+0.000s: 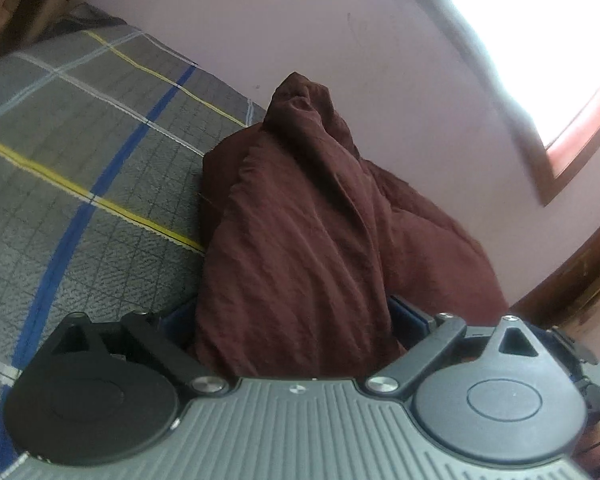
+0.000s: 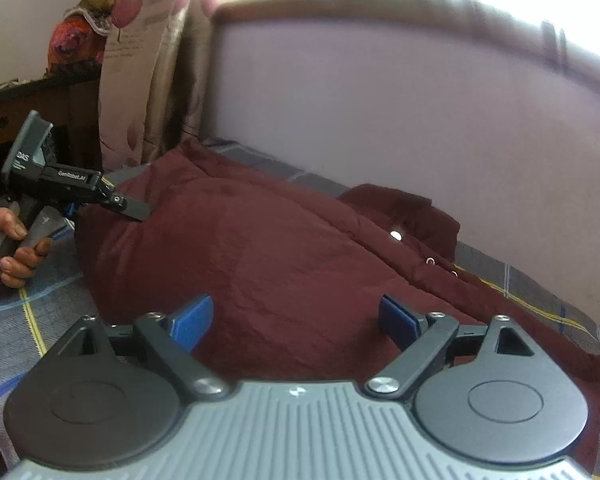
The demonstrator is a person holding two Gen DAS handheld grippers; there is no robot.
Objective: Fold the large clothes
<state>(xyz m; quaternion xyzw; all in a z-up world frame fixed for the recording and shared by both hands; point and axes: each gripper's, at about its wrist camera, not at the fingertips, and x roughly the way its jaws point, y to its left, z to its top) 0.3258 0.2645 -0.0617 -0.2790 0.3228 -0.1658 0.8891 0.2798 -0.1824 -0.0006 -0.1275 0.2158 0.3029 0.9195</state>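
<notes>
A large maroon garment with snap buttons lies spread on a bed covered with a grey plaid sheet. In the left wrist view the garment is bunched up and fills the gap between my left gripper's fingers, which stand wide apart with the cloth draped over them. In the right wrist view my left gripper is at the garment's left edge, held by a hand. My right gripper is open, with blue pads wide apart just above the garment's near part, holding nothing.
A pale lilac wall runs behind the bed, with a bright window above it. A flowered curtain hangs at the left. A dark shelf with cloth on it stands at the far left.
</notes>
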